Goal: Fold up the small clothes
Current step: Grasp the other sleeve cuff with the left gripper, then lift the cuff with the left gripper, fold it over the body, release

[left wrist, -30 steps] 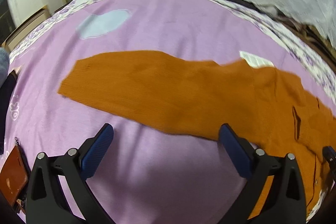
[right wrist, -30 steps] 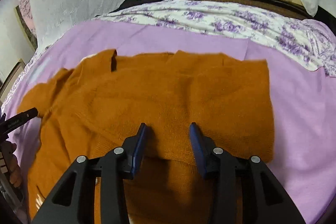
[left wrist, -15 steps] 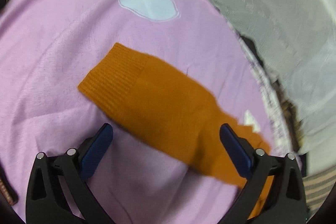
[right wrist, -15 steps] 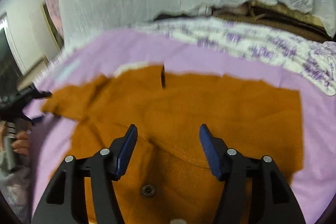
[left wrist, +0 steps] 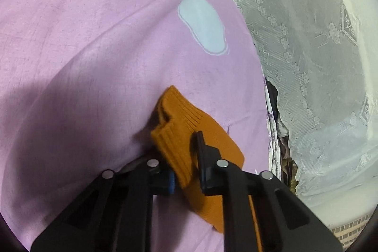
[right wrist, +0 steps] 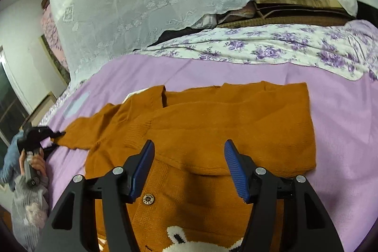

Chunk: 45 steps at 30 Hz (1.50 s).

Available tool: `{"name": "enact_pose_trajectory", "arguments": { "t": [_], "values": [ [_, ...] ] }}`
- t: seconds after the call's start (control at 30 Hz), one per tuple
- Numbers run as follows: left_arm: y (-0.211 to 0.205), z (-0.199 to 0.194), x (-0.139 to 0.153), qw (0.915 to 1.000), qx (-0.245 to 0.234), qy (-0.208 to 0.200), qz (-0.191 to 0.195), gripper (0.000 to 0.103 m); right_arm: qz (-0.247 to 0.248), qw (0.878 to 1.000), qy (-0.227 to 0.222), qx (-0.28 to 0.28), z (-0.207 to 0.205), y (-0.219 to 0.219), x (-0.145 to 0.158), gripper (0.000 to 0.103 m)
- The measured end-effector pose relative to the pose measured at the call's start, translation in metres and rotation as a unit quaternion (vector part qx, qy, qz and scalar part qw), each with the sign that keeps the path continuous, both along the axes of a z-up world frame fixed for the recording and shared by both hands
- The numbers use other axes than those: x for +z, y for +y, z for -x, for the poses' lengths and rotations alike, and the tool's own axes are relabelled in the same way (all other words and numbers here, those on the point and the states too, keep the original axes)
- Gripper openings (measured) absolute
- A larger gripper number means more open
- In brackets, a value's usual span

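Left wrist view: the left gripper (left wrist: 186,158) has just closed its jaws on the ribbed cuff (left wrist: 176,115) of the orange cardigan's sleeve, which bunches up between the pads and pokes out ahead of the fingertips over the lilac sheet (left wrist: 82,51); this looks like the start of a sleeve fold, not yet carried over. Right wrist view: the cardigan (right wrist: 212,124) lies spread on the sheet, its right side already turned in to a straight edge, the left sleeve (right wrist: 94,131) stretched out toward the left gripper at the far left. The right gripper (right wrist: 189,167) hovers with jaws apart and empty over the buttoned front, a button (right wrist: 148,199) just beside its left finger. The sleeve and the final folds remain.
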<state>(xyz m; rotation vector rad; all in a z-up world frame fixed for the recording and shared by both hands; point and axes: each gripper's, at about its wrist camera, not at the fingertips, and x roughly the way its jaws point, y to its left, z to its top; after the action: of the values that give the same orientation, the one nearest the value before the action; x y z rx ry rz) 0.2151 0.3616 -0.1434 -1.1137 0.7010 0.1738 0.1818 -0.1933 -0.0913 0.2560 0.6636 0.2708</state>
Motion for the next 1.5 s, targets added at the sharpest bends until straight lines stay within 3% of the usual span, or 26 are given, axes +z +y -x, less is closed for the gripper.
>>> {"name": "enact_pose_trajectory", "arguments": {
  "t": [0.17, 0.37, 0.57, 0.83, 1.13, 1.5],
  "values": [
    [-0.017, 0.000, 0.020, 0.9976, -0.012, 0.001, -0.068, 0.007, 0.006, 1.000, -0.015, -0.010, 0.007, -0.002, 0.007, 0.062],
    [-0.044, -0.001, 0.041, 0.9875, -0.031, 0.007, -0.154, 0.006, -0.005, 0.999, -0.006, -0.039, 0.008, -0.022, 0.005, 0.062],
    [-0.064, 0.004, 0.056, 0.9796, -0.054, 0.008, -0.193, 0.005, -0.032, 0.997, 0.015, -0.067, 0.008, -0.056, -0.004, 0.062],
    [-0.121, 0.004, 0.088, 0.9535, -0.106, 0.010, -0.282, 0.005, -0.033, 0.998, 0.026, -0.056, 0.009, -0.071, -0.011, 0.063],
    [-0.199, 0.011, 0.134, 0.9205, -0.158, -0.031, -0.356, 0.005, -0.024, 0.998, 0.017, -0.056, 0.024, -0.090, -0.006, 0.071],
    [-0.267, -0.008, 0.152, 0.9001, -0.202, -0.040, -0.384, 0.005, -0.059, 0.997, 0.018, -0.045, 0.032, -0.106, -0.005, 0.073]
  ]
}}
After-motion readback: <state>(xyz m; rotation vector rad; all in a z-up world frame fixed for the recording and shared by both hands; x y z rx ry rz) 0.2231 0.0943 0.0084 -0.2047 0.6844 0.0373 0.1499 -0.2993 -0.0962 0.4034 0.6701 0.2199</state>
